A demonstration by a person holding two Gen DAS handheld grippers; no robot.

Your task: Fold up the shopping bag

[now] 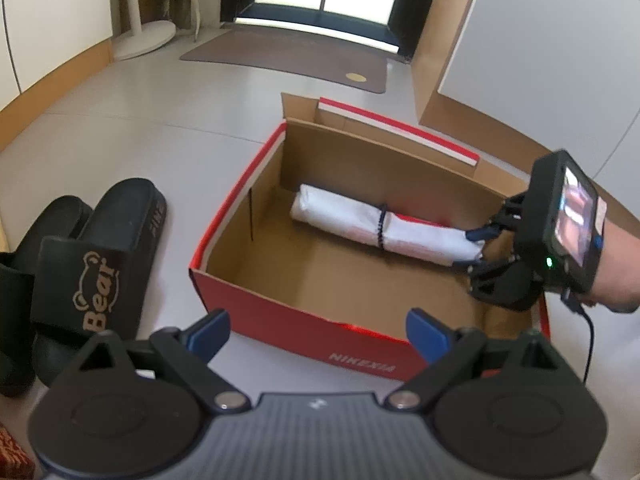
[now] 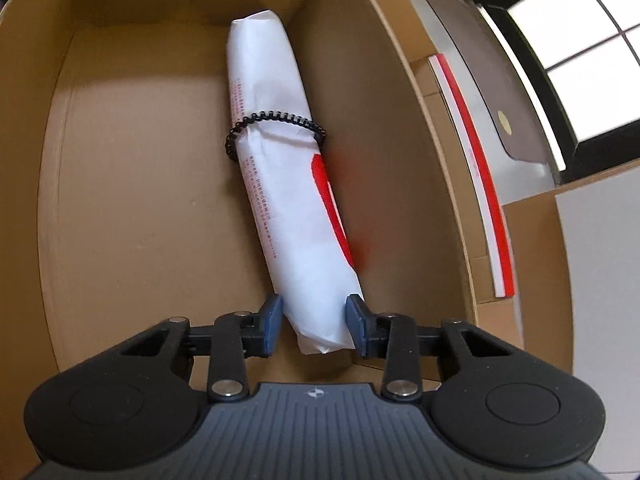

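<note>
Our right gripper [image 2: 314,326] fingers straddle rolled bag [image 2: 280,184] end (contact unclear) inside box [image 1: 256,312]; our left gripper [image 1: 318,336] spread wide, empty

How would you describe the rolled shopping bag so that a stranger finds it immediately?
Find the open red cardboard box on the floor, beside black slippers. Inside, along its far wall, lies the only item: a white rolled shopping bag. It has red print and a black coiled band around its middle.
</note>
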